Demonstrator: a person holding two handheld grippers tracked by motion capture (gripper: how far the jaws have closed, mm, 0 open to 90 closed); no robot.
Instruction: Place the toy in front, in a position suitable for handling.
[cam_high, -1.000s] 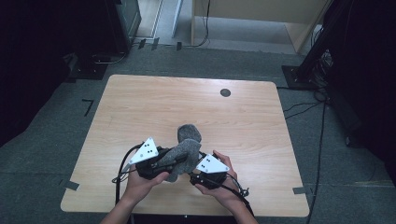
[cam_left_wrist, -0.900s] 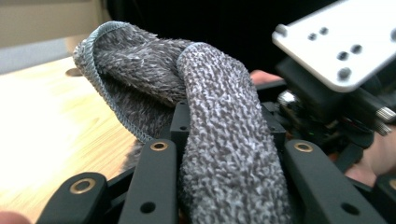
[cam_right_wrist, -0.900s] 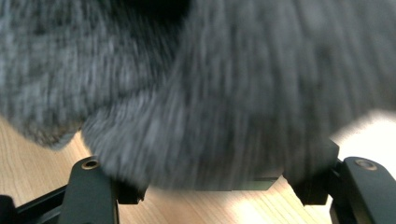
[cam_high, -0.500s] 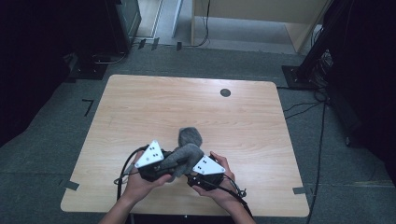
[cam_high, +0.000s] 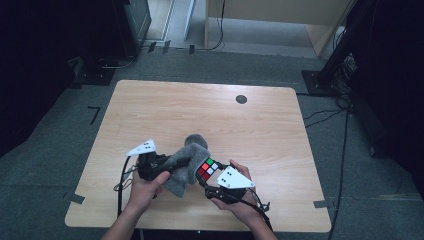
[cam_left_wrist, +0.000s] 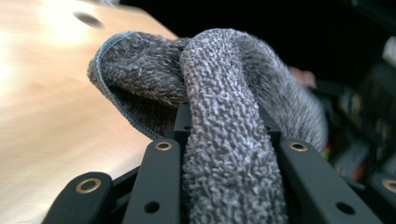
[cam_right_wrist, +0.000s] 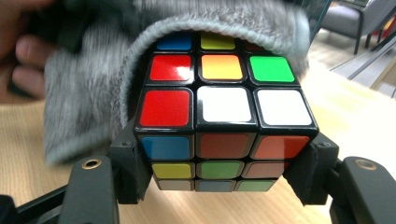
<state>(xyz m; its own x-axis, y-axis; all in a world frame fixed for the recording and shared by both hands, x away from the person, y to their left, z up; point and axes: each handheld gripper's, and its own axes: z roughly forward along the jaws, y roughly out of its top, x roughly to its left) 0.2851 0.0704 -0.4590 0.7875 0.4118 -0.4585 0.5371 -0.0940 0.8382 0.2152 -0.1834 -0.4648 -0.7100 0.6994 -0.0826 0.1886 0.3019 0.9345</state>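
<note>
A scrambled colour cube (cam_high: 206, 168) (cam_right_wrist: 219, 126) is clamped between the jaws of my right gripper (cam_high: 206, 176) (cam_right_wrist: 219, 161), held just above the table near its front edge. A grey fluffy cloth (cam_high: 186, 159) (cam_left_wrist: 224, 121) is pinched in my left gripper (cam_high: 176, 164) (cam_left_wrist: 224, 140), with a thick fold running up between its jaws. The cloth drapes against the cube's far side and covers part of its top edge (cam_right_wrist: 219, 28). The two grippers point toward each other, a short gap apart.
The wooden table (cam_high: 200, 115) has a small dark round hole (cam_high: 241, 99) at the back right. Black cables (cam_high: 125, 180) trail from the grippers near the front edge. Dark equipment stands (cam_high: 330, 75) sit on the floor beyond the table.
The cloth has been drawn left off the cube, so the cube's coloured top face now shows. The left gripper has tilted and shifted slightly left; the right gripper has stayed about where it was.
</note>
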